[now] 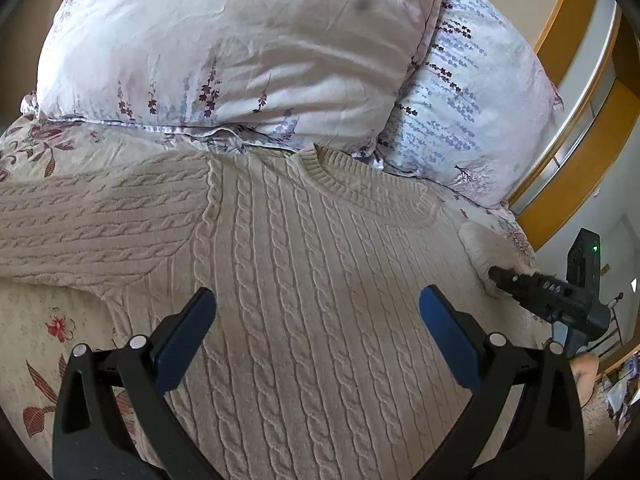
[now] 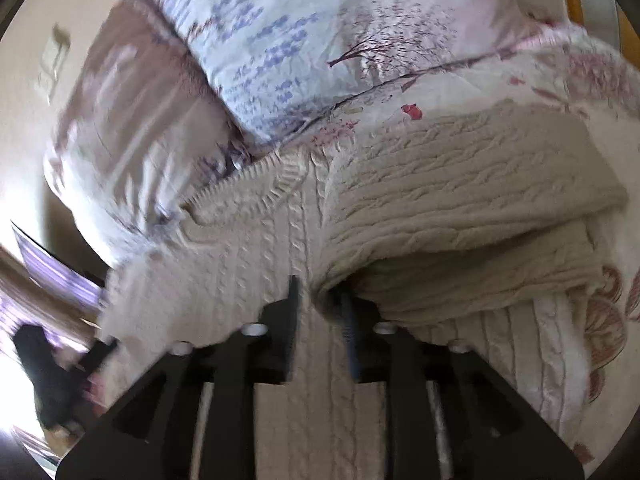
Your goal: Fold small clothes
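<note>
Cream sweater (image 1: pixel 320 280) is lying on the bed (image 1: pixel 44 320), left gripper (image 1: pixel 318 312) fingers spread above it, right gripper (image 2: pixel 320 320) fingers slightly parted beside its folded sleeve (image 2: pixel 460 208).

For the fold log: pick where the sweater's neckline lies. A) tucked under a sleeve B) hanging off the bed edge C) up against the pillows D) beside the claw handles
C: in the left wrist view the ribbed collar of the sweater lies against the floral pillows.
</note>
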The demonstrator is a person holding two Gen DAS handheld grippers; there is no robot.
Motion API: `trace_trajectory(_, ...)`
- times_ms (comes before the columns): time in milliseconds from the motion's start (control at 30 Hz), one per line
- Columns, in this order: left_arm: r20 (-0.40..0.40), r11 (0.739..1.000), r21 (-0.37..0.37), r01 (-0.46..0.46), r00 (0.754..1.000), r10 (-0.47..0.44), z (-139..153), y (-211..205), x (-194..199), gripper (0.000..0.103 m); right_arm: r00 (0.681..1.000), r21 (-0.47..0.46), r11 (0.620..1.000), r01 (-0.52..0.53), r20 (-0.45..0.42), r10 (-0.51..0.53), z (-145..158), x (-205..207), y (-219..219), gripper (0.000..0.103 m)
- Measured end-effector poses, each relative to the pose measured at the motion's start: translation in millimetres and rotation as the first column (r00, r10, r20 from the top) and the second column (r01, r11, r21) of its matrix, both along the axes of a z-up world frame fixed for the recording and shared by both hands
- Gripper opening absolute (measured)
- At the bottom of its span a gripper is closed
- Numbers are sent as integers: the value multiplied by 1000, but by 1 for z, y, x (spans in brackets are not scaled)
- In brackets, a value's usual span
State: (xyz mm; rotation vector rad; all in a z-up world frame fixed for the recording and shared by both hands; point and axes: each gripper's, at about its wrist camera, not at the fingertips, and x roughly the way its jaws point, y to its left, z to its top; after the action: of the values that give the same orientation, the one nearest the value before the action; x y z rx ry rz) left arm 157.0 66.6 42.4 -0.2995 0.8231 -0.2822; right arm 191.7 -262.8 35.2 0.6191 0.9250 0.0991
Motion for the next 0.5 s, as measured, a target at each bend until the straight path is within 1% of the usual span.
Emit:
trace_trajectory(33, -5, 1000, -5, -1, 1000, 1, -1, 1, 0, 101, 1000, 17, 1000, 20, 5, -20, -1, -3, -5, 44)
trace_trajectory(67, -13, 1000, -12, -1, 1000, 1, -2, 2, 1, 101, 999, 29, 998, 50, 13, -51, 1, -5, -11, 47)
trace_trajectory(133, -34, 999, -38, -2, 999, 0, -5, 5, 3, 101, 994, 33, 993, 111, 16, -111, 2, -5, -24, 47)
trace_trajectory(200, -52, 998, -60, -3, 999, 0, -7, 8, 4, 101, 980, 31, 980, 196, 12, -196, 2, -11, -41, 47)
trace_trajectory(267, -63, 997, -72, -4, 998, -1, -9, 10, 4, 101, 965, -1, 965, 261, 4, -261, 4, -10, -50, 45)
trace_trajectory(333, -68, 997, -78, -8, 998, 3, -10, 13, 4, 101, 949, -49, 948, 316, 5, -316, 7, -8, -56, 38)
trace_trajectory(400, -67, 996, -87, -12, 998, 6, -10, 17, 3, 101, 937, -98, 933, 348, 8, -348, 11, -2, -56, 24)
trace_trajectory(433, -66, 996, -92, -14, 998, 8, -10, 18, 3, 101, 935, -140, 925, 352, 21, -353, 14, 3, -53, 20)
trace_trajectory(467, -65, 995, -99, -18, 998, 11, -10, 21, 2, 101, 938, -187, 920, 346, 38, -345, 19, 6, -48, 15)
trace_trajectory(500, -65, 994, -106, -22, 998, 15, -10, 23, 2, 101, 942, -238, 912, 334, 65, -329, 26, 10, -40, 11)
